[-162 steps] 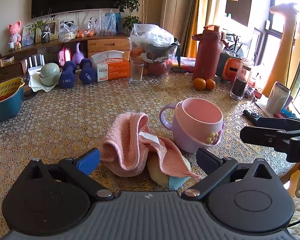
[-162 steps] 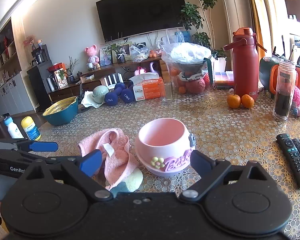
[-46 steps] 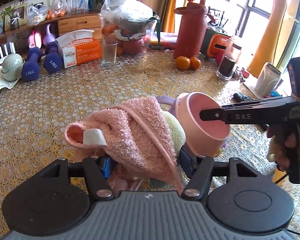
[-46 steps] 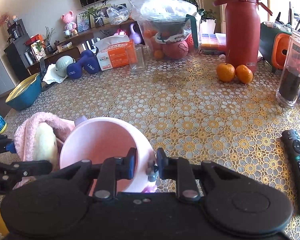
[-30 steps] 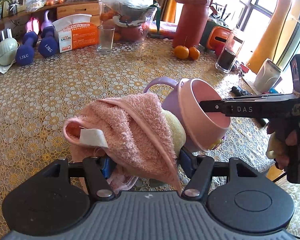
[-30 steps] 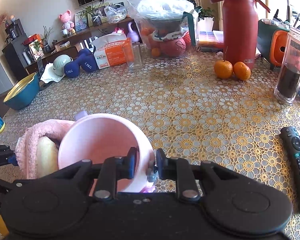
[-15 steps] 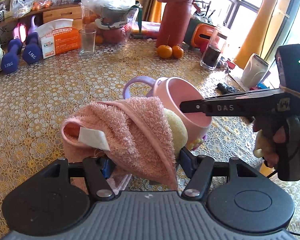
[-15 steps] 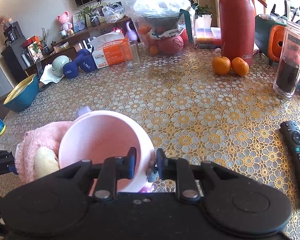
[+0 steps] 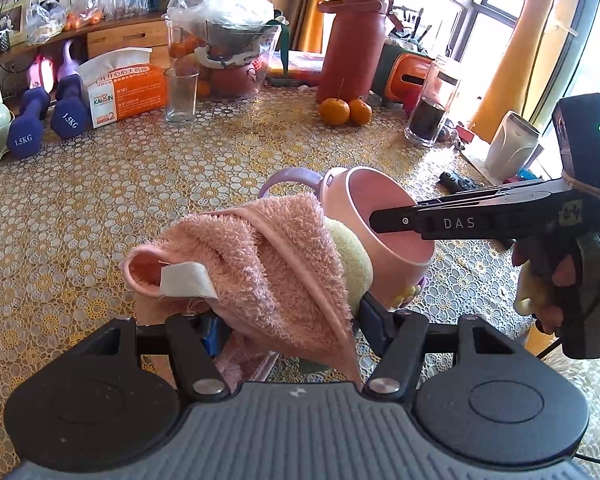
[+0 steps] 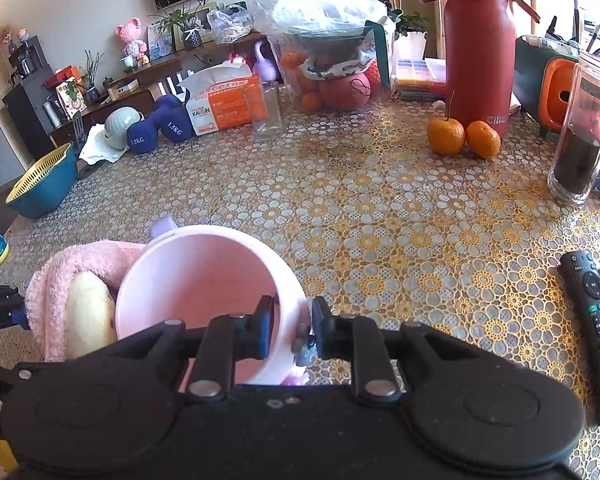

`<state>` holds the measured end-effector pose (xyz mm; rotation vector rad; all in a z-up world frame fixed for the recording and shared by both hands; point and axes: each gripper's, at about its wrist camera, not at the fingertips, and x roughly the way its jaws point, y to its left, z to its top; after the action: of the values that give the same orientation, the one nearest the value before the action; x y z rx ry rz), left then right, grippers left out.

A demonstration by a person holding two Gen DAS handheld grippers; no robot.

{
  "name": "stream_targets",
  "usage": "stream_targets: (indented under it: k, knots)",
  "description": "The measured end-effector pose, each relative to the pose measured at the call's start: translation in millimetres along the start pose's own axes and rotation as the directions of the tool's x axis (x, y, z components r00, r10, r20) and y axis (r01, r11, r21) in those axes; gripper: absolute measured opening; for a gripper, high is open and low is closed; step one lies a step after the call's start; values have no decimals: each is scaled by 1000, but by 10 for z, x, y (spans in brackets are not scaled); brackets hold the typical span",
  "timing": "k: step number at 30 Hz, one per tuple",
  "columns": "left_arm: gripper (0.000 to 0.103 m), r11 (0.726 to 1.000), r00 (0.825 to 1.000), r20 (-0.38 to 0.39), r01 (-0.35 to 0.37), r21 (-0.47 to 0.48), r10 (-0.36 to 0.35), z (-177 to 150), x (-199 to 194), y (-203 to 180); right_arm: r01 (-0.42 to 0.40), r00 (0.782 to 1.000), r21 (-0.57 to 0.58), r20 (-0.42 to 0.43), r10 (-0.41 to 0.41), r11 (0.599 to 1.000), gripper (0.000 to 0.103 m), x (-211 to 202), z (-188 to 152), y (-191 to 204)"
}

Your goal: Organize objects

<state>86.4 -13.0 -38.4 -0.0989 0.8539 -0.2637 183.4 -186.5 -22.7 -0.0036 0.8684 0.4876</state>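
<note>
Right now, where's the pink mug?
Pink mug is low centre-left in the right wrist view, tilted, rim pinched by the right gripper, with the pink towel held by the left gripper beside it.

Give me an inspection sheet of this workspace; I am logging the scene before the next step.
Surface: table under a gold floral lace cover.
Job's things: pink towel bundled round a pale yellow soft item, pressed beside the tilted pink cup.
Clutter: two oranges, red flask, glass jar, tissue box, dumbbells, empty glass, remotes.
Grippers: left gripper shut on the towel; right gripper shut on the cup's rim, one finger inside.
Cables: a dark cable at the left view's lower right edge.
Surroundings: TV, shelf, plants, window.
</note>
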Motion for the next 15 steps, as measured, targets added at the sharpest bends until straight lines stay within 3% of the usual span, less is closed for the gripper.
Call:
stream_targets:
  k: [5,8,15]
  knots:
    - [64,1000,1000,-24,-5,-24,4,22,115,87,8,1000,-6,-2,-8,1000,20,5,5,15]
    - [64,999,998,-43,-51,-10,51,-1,156,106,8,1000,-7,-3,-8,1000,19,10,14,18]
    - [64,1000,1000,4,2,-31,-2,-17,-99,132,6,1000,-15,-1,-6,1000,19,11,31,39]
